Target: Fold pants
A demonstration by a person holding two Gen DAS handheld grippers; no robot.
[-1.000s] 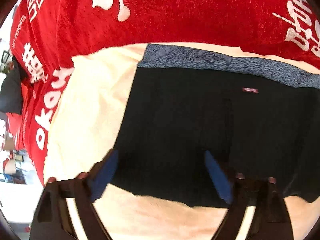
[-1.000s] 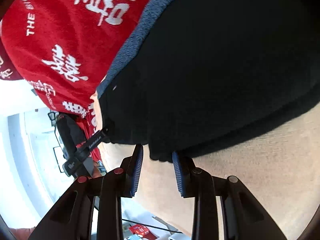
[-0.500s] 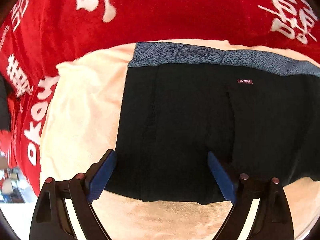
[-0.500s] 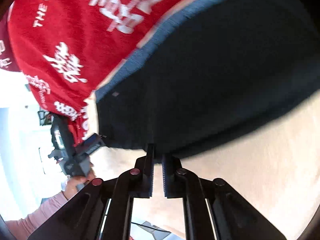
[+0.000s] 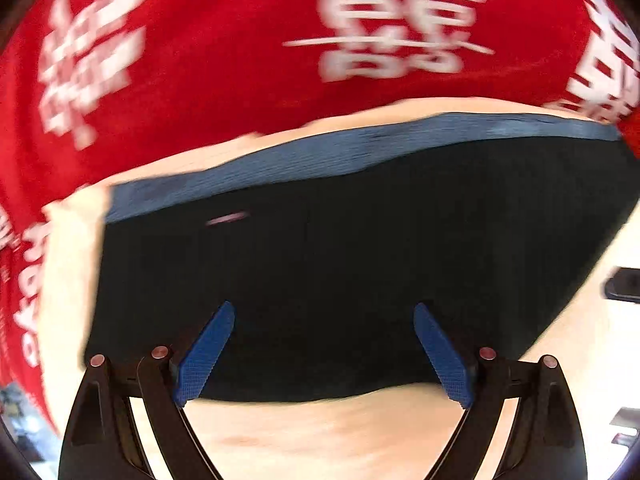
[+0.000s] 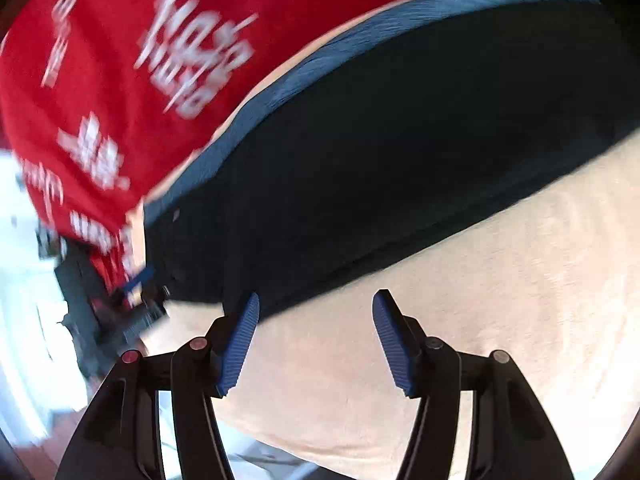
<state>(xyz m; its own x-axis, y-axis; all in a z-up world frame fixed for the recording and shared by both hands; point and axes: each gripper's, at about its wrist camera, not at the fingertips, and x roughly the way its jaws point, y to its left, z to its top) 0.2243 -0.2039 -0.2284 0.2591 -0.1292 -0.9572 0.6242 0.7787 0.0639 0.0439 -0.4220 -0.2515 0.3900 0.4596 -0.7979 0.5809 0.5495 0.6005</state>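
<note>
The black pants (image 5: 340, 280) lie folded on a cream cloth (image 5: 320, 432), their blue waistband (image 5: 280, 164) toward a red cloth (image 5: 220, 60) whose white lettering is blurred beyond reading. The left gripper (image 5: 322, 354) is spread wide, empty, above the pants' near edge. The right gripper (image 6: 316, 342) is also released, just off that edge. The pants' far side is cut off in the right view.

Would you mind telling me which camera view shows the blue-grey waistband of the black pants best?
The left wrist view: the blue-grey waistband runs nearly end to end across the frame, above the black pants. The right wrist view shows the waistband too, but slanted, more blurred, and cut off at the upper right.
</note>
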